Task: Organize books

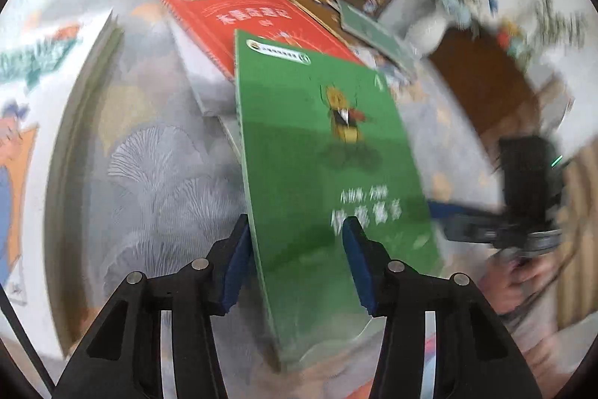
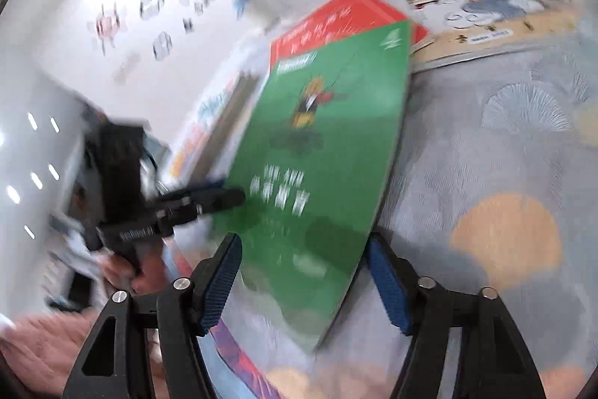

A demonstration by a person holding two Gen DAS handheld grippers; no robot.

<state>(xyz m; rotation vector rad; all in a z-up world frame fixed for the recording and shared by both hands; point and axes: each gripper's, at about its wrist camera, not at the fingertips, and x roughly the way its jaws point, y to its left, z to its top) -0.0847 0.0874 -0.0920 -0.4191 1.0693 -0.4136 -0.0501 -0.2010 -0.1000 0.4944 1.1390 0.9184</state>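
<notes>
Through my left wrist camera, my left tool point(image 1: 295, 249) sits at the bottom centre of the frame with a green book point(image 1: 325, 174) between its blue pads point(image 1: 237, 264). The left pad lies against the book's edge and the right pad rests on its cover, so I read this tool as pinching the green book, though blur softens the contact. The book tilts up from lower centre toward the middle of the frame. Behind it, at upper centre, a red book point(image 1: 239, 14) lies on a grey patterned cloth point(image 1: 160, 174), with more books point(image 1: 370, 28) spread at upper right. At the right edge my right tool point(image 1: 471, 215) reaches in toward the book's right edge, held by my hand point(image 1: 523, 275).

Through my right wrist camera, my right tool point(image 2: 302, 279) fills the bottom of the frame, its pads spread with the green book point(image 2: 321, 144) slanting between them. Whether either pad actually presses on the book, I cannot tell through the blur. My left tool point(image 2: 209, 200) comes in from the left and meets the book's left edge. The red book point(image 2: 344, 17) lies just beyond the green one at upper centre, and other books point(image 2: 486, 2) lie at upper right on the cloth point(image 2: 504, 156).
</notes>
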